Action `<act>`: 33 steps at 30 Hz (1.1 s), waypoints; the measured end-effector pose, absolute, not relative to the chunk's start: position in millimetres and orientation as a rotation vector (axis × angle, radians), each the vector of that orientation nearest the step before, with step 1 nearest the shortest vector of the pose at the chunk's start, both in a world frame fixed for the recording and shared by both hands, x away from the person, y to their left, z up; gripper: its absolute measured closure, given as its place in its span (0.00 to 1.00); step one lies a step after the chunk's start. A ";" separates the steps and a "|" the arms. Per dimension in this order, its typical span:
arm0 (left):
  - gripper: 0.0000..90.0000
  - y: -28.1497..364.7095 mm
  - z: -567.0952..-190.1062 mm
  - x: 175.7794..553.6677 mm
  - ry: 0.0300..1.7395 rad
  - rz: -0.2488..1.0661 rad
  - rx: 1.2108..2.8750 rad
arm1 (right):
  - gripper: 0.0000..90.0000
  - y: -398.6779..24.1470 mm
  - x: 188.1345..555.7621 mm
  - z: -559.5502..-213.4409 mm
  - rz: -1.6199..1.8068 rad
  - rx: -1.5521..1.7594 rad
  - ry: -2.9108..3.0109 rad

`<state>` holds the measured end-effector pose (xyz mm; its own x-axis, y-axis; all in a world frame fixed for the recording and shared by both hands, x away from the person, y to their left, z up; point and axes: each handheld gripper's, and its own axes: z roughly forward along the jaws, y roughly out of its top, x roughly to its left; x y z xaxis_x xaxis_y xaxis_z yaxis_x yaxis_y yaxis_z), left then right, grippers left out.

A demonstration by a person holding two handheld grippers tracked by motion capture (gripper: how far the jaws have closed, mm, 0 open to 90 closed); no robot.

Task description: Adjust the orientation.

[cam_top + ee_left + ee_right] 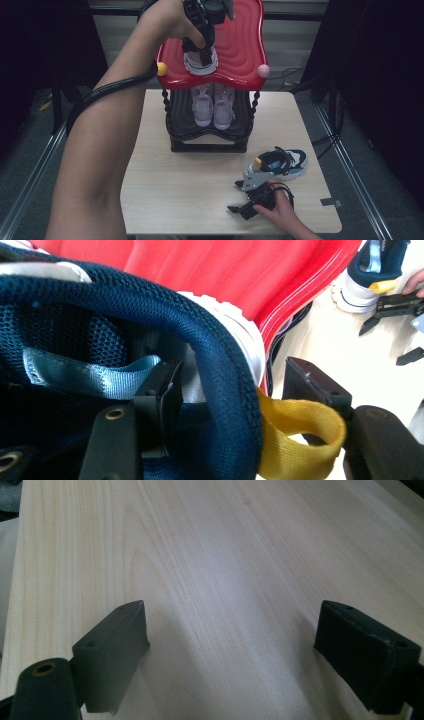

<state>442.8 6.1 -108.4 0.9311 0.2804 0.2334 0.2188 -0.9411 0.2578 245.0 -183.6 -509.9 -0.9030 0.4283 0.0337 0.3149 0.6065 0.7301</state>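
Navy shoe (201, 59) sits on the red shelf (240, 45), top centre; left hand-held gripper (202, 30) straddles its collar, jaws parted, unclamped. Snagging the yellow loop (295, 440) could tip it off.

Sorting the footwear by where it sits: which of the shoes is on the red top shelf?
The navy-and-white sneaker with the yellow heel loop, at the left gripper. Its mate lies on the wooden table; the pale pink pair occupies the black lower shelf.
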 end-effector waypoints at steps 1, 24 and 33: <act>0.45 6.3 -107.3 442.5 0.379 0.388 2.857 | 0.14 -183.6 245.0 -509.9 1.177 0.625 2.684; 0.38 29.8 -83.0 427.8 0.454 0.347 2.782 | 0.14 -183.7 245.2 -509.9 1.177 0.624 2.684; 0.36 48.1 -77.3 421.4 0.504 0.334 2.763 | 0.14 -183.7 245.4 -509.9 1.179 0.624 2.685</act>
<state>421.4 48.1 -77.3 0.9107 0.3762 0.1706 0.3034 -0.8895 0.3417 245.4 -183.7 -509.9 -0.9036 0.4269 0.0347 0.3145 0.6062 0.7305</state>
